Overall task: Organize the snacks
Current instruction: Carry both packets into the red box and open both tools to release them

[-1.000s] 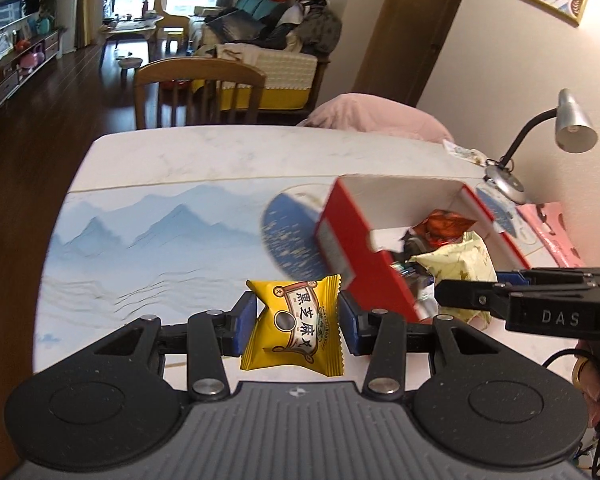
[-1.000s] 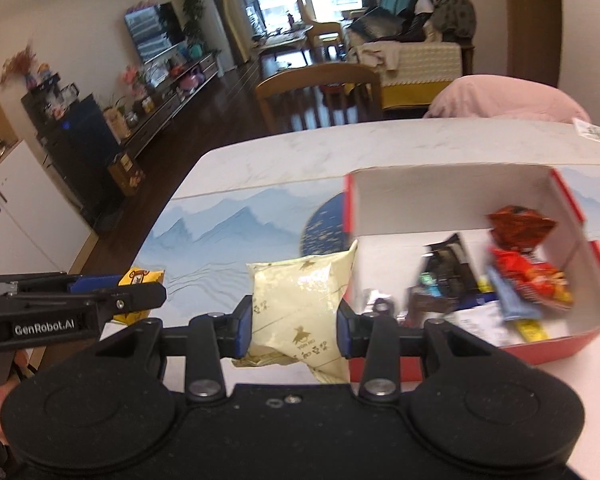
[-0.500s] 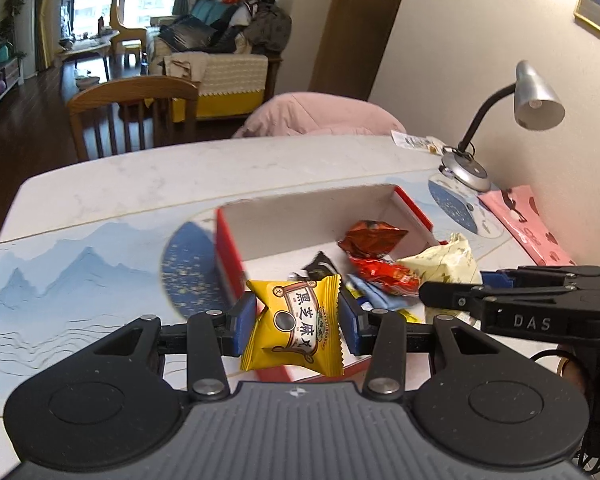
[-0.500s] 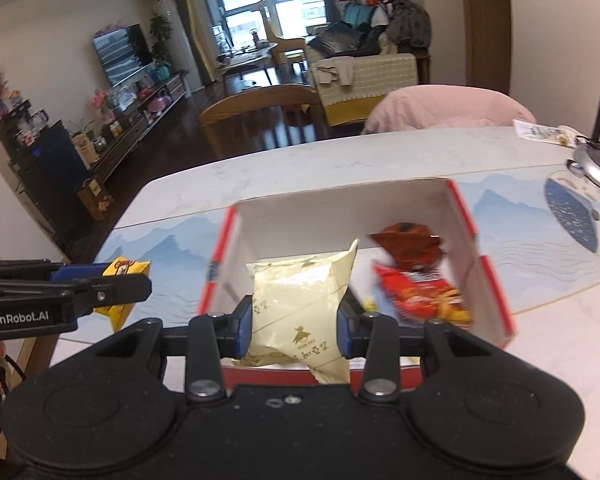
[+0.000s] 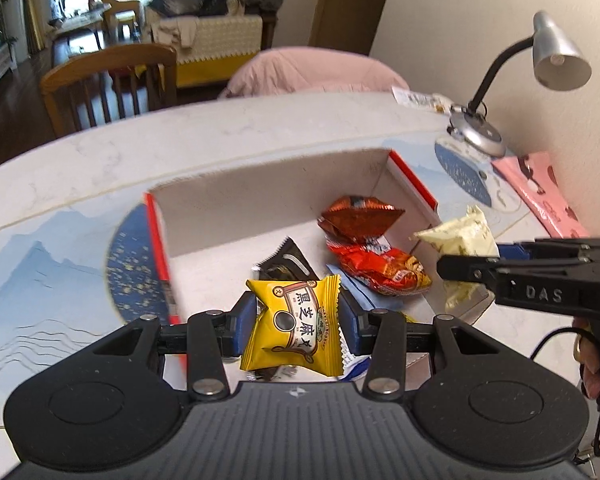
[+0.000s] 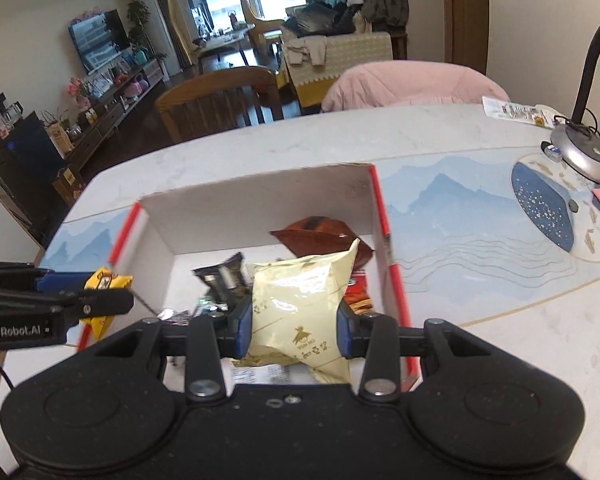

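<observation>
My left gripper [image 5: 298, 322] is shut on a yellow snack packet [image 5: 296, 326] and holds it over the near edge of the red-rimmed white box [image 5: 260, 200]. My right gripper [image 6: 296, 326] is shut on a cream snack packet [image 6: 300, 312], held over the box [image 6: 260, 208] at its near right side. The box holds a brown packet [image 5: 360, 216], a red packet [image 5: 380, 266], a black packet [image 5: 284, 262] and a blue packet. Each gripper shows in the other's view: the right one [image 5: 472, 258] to the right of the box, the left one [image 6: 104, 296] at its left wall.
The box stands on a blue mountain-print mat [image 6: 460, 208] on a marble table [image 5: 220, 128]. A desk lamp [image 5: 476, 132] and a pink pouch [image 5: 540, 188] are at the right. A wooden chair [image 5: 112, 80] and a pink cushion [image 5: 312, 72] stand beyond the far edge.
Both grippers have moved from beside the box to over it, each still holding its packet. The box now sits centred in both views.
</observation>
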Tool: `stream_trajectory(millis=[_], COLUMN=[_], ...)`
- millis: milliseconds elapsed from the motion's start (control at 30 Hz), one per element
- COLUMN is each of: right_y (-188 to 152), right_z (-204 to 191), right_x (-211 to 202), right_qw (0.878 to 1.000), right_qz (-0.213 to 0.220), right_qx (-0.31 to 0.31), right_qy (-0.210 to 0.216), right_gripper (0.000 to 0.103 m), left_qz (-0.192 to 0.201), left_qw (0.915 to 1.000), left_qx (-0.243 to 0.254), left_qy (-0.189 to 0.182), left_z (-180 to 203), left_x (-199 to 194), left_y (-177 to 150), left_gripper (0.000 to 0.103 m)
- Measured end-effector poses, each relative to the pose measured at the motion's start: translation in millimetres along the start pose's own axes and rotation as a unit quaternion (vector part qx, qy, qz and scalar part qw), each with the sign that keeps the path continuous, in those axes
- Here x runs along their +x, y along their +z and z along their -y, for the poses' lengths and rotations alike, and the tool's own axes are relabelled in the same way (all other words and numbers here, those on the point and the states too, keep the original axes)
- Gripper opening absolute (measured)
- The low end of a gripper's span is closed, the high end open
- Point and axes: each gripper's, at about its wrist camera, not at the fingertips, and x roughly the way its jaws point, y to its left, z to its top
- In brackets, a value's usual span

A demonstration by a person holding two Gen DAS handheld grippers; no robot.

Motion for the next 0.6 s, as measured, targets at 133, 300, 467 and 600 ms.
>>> stream_trajectory(millis=[133,300,467,600], right_y=[2.7,8.2,16.2,18.6], right_z=[1.5,-2.5,-2.6,-0.9], right_x=[14.6,34.2,53.6,60.9], right_qw=[1.000,0.999,0.998,0.997], right_qz=[-0.014,-0.028,-0.041,-0.048], right_qx=[-0.017,-0.033,-0.050,-0.056], right_qy=[0.000,0.005,0.012,0.016], right_gripper=[0.038,0.038,0.038,0.038], left_qz=[-0.013,-0.024,-0.042,-0.055], left_qw=[0.9997,0.9988,0.9972,0.9961], left_qx=[0.012,0.025,0.035,0.031], left_qy=[0.017,0.034,0.050,0.062], left_z=[7.9,12.8,16.2,14.8], left_x=[20.7,39.8,58.4,70.8], left_y=[5.3,10.2,13.2,11.8], left_gripper=[0.043,0.043,0.044,0.044])
